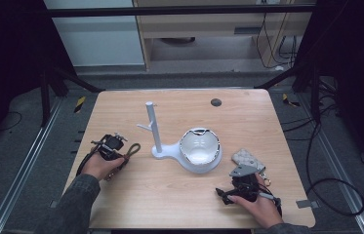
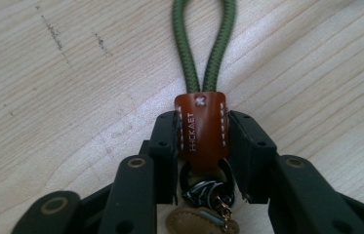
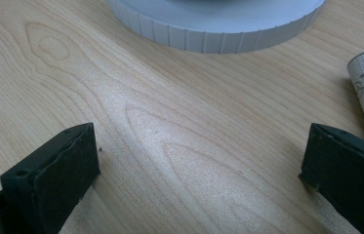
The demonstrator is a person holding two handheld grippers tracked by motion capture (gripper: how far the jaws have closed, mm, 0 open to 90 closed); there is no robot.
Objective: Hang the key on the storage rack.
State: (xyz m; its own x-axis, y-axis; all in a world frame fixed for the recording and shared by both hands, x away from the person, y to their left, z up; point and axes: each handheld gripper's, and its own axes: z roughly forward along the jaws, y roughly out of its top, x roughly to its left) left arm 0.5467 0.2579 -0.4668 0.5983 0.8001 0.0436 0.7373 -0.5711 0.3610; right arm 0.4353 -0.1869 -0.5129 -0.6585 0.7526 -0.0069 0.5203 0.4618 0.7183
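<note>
The left tool has its jaws clamped on the brown leather tab of a keychain, one pad on each side of the tab. From that grip the green cord loop runs straight ahead of the tool along the jaws' own line, lying flat on the tabletop; the metal ring and a tan leather piece hang back between the jaws, toward the hand. So the keychain's long axis matches the tool's pointing direction, loop end leading.

In the high view the white stand, an upright post with a short side peg on a flat base, lies ahead and off to the inner side of the left tool, well apart from it. The left tool is the nearer one to the post. Judging from this, the loop would have to be lifted and led onto the peg open end first.

The right tool rests on the tabletop with its jaws wide apart and nothing between them. A white bowl sits on the stand's round base just ahead of it, and a patterned pouch lies close beside it.
</note>
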